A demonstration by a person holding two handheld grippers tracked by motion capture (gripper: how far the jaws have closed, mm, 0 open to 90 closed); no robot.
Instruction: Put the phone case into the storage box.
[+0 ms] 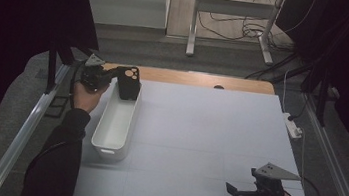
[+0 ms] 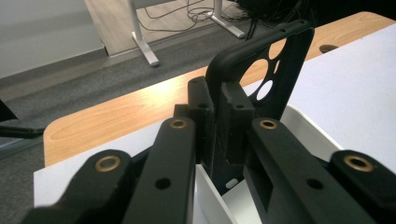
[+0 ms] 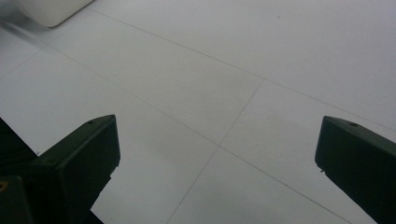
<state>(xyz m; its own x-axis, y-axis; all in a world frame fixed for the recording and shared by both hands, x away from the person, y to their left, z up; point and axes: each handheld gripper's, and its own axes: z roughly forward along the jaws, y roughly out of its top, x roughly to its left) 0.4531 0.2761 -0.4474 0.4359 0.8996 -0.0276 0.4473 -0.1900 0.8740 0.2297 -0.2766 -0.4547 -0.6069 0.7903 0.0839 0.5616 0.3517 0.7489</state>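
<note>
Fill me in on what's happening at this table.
A person works with a pair of tongs in each hand. The left tongs are shut on a black phone case, holding it upright over the far end of a long white bin on the pale table. Whether the case touches the bin's floor can't be told. The right tongs are open above bare table at the near right corner, holding nothing.
</note>
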